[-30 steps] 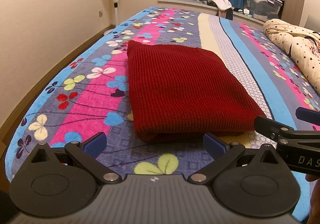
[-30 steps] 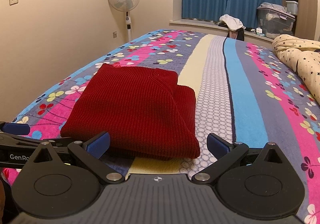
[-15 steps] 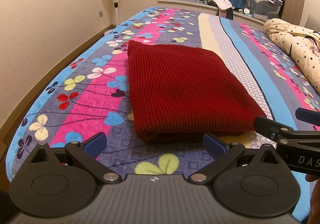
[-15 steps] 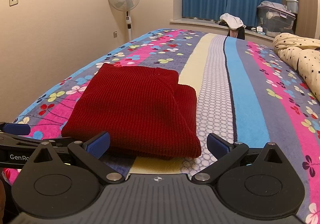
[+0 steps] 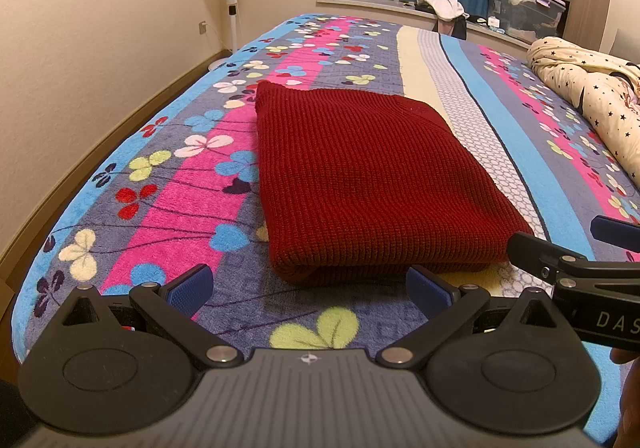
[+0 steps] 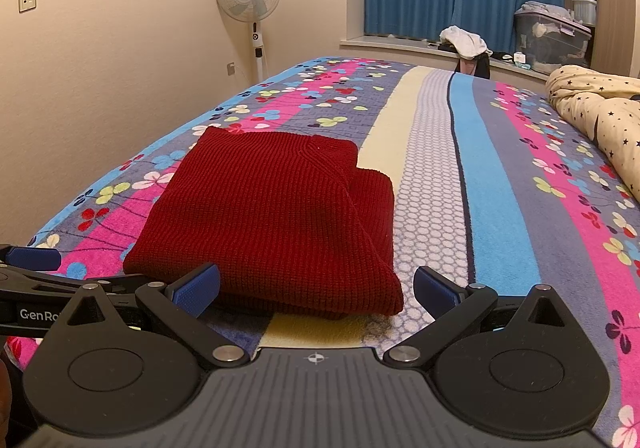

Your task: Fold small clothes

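A dark red knit sweater (image 5: 368, 184) lies folded into a thick rectangle on the flowered, striped bedspread (image 5: 168, 208). It also shows in the right wrist view (image 6: 276, 220), with a folded layer sticking out on its right side. My left gripper (image 5: 308, 288) is open and empty, just short of the sweater's near edge. My right gripper (image 6: 316, 286) is open and empty, also just short of the near edge. Each gripper shows at the side of the other's view: the right one (image 5: 576, 260), the left one (image 6: 36, 268).
A cream star-print duvet (image 5: 592, 100) is bunched at the bed's right side. A standing fan (image 6: 248, 8) is by the left wall. Blue curtains, a window ledge with clothes (image 6: 466, 44) and storage bins (image 6: 548, 40) lie beyond the bed.
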`<action>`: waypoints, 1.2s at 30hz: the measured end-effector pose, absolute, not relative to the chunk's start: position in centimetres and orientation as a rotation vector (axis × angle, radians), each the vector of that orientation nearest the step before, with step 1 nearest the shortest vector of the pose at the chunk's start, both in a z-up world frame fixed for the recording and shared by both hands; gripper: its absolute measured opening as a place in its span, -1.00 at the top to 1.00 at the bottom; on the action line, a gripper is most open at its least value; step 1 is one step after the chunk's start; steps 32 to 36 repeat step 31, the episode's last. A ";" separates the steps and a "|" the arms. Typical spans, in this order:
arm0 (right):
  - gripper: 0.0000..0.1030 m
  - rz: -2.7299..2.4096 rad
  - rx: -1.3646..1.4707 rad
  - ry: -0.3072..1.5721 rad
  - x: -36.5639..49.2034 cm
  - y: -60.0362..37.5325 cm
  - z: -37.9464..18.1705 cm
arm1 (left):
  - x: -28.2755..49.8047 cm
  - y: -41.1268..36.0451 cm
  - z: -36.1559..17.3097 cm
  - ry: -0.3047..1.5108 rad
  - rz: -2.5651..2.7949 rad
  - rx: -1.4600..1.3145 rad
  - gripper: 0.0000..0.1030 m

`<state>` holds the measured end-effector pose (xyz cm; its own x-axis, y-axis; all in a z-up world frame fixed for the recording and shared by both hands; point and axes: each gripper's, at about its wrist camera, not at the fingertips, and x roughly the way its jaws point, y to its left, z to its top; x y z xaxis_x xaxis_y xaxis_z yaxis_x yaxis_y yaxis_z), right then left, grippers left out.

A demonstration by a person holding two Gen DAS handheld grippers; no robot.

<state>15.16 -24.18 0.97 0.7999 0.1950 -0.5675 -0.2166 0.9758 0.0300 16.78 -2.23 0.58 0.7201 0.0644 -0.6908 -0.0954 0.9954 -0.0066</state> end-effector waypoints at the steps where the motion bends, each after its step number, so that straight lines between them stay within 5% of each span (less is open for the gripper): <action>1: -0.98 0.221 -0.037 0.605 15.1 -24.2 1.0 | 16.8 -2.2 0.6 0.762 0.088 -0.043 -0.99; 36: -0.98 0.226 -0.023 0.608 15.4 -24.4 0.8 | 16.8 -2.3 0.8 0.757 0.091 -0.041 -0.99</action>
